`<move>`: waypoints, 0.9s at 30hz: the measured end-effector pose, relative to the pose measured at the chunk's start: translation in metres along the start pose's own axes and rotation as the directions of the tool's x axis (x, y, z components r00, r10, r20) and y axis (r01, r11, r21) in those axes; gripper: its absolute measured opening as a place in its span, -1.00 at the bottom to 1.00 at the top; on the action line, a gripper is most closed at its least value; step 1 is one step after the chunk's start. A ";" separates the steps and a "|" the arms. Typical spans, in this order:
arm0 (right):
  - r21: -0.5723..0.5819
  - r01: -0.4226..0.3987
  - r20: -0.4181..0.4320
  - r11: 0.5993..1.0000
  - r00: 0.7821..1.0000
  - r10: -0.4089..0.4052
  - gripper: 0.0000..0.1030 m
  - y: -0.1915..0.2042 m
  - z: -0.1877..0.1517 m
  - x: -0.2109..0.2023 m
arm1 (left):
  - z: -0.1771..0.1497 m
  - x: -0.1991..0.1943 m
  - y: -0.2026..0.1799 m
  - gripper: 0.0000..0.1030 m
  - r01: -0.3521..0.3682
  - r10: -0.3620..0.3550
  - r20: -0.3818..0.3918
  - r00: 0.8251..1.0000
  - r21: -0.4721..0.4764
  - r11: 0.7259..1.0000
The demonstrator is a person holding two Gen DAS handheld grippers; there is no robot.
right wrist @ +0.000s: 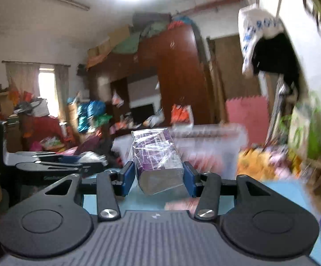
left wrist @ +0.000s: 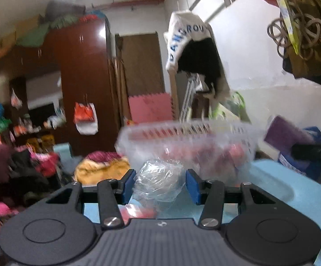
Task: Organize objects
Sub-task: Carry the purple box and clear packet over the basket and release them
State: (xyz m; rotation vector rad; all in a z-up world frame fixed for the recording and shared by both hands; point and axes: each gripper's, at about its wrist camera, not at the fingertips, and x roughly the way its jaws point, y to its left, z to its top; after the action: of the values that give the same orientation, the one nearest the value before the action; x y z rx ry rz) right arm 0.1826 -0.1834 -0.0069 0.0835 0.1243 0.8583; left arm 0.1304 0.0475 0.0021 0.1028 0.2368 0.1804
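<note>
My left gripper [left wrist: 160, 185] is shut on a crumpled clear plastic bag [left wrist: 158, 180], held above a light blue surface [left wrist: 282, 188]. Behind it stands a clear slotted plastic basket [left wrist: 187, 146] with red items inside. My right gripper [right wrist: 158, 180] is shut on a purple and white packet wrapped in clear plastic [right wrist: 157, 159], which stands upright between the blue pads [right wrist: 128, 177]. The left gripper also shows in the right wrist view [right wrist: 80, 160] at the left, with the bag in it. The basket appears blurred behind the packet [right wrist: 216, 137].
A dark wooden wardrobe [left wrist: 80, 84] stands behind, with piles of clothes [left wrist: 23, 168] at the left. A white bag with blue letters [left wrist: 189, 42] hangs at upper right. A purple box [left wrist: 286, 133] sits right of the basket. A pink foam mat [right wrist: 247, 115] leans on the door.
</note>
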 end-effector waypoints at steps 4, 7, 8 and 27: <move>-0.030 0.044 -0.018 0.999 0.999 -0.045 -0.02 -0.003 0.048 0.023 | 0.053 0.014 0.012 0.03 0.043 -0.043 -0.003 0.999 -0.048 0.998; -0.134 0.083 -0.065 0.987 0.994 -0.093 0.01 -0.004 0.083 0.065 | 0.093 0.042 0.014 0.03 0.032 -0.031 0.017 0.999 -0.056 0.998; -0.208 0.110 -0.095 0.972 0.987 -0.132 0.03 -0.003 0.093 0.087 | 0.106 0.057 0.012 0.03 0.007 -0.006 0.011 1.000 -0.039 0.999; -0.128 0.136 -0.167 0.982 0.973 -0.157 0.98 -0.041 0.098 0.114 | 0.098 0.141 0.001 0.74 -0.062 0.071 -0.256 0.964 0.043 0.997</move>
State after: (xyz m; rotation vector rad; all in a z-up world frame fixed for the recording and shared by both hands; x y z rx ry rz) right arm 0.3018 -0.1259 0.0766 -0.1101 0.2436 0.7223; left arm 0.2885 0.0678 0.0652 0.1223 0.4965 0.2573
